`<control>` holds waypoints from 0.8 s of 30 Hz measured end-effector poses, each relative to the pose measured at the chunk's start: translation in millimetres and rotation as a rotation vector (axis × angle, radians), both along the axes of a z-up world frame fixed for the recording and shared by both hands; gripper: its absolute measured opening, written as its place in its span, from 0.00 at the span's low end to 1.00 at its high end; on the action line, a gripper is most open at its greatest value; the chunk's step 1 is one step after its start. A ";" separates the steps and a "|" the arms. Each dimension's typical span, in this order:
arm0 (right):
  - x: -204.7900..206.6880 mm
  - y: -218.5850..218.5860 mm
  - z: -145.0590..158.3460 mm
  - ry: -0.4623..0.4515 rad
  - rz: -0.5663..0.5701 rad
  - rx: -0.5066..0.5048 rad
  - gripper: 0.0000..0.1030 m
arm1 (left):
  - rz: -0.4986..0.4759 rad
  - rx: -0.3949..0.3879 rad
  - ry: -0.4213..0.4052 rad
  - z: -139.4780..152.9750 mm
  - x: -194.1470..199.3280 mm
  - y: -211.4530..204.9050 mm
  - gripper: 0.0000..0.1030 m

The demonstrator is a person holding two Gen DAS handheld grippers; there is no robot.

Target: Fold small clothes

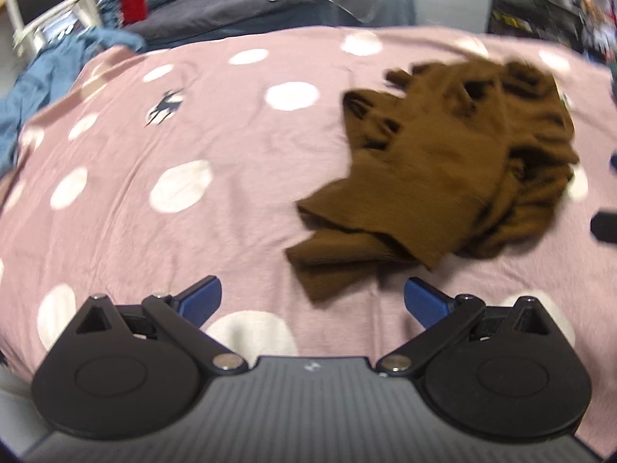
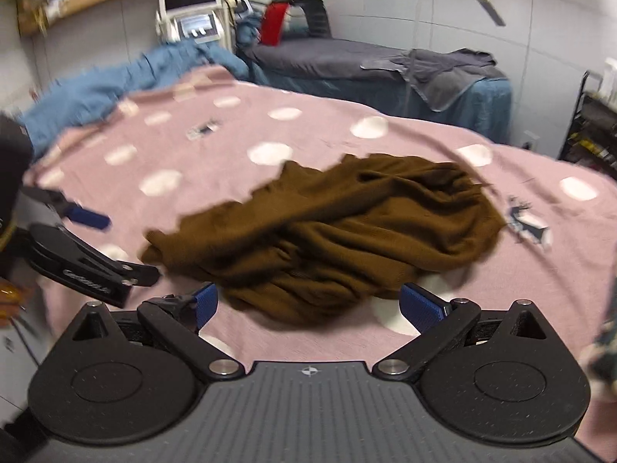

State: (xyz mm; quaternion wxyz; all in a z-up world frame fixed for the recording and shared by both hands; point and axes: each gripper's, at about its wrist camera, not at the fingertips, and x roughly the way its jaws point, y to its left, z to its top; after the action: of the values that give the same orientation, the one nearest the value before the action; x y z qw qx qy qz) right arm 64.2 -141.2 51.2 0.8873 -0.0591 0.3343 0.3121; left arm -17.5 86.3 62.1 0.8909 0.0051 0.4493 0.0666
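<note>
brown knit garment (image 2: 327, 231), crumpled, unfolded, on bedspread

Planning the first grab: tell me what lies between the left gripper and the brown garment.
Only bare pink dotted bedspread separates the open left gripper from the brown garment, per the left wrist view.

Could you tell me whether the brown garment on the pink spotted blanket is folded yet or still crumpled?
Still crumpled: the brown garment lies in a bunched heap with uneven wrinkles and ragged edges.
</note>
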 end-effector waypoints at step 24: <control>-6.5 -16.5 27.3 -0.041 -0.053 0.256 0.04 | 0.008 -0.119 -0.031 6.8 -8.8 0.6 1.00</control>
State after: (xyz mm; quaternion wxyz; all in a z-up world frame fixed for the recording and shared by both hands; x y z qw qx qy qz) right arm 57.7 -157.6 78.5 0.9023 0.0569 0.2750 0.3271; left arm -26.3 86.9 68.9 0.8962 -0.0506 0.4385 0.0437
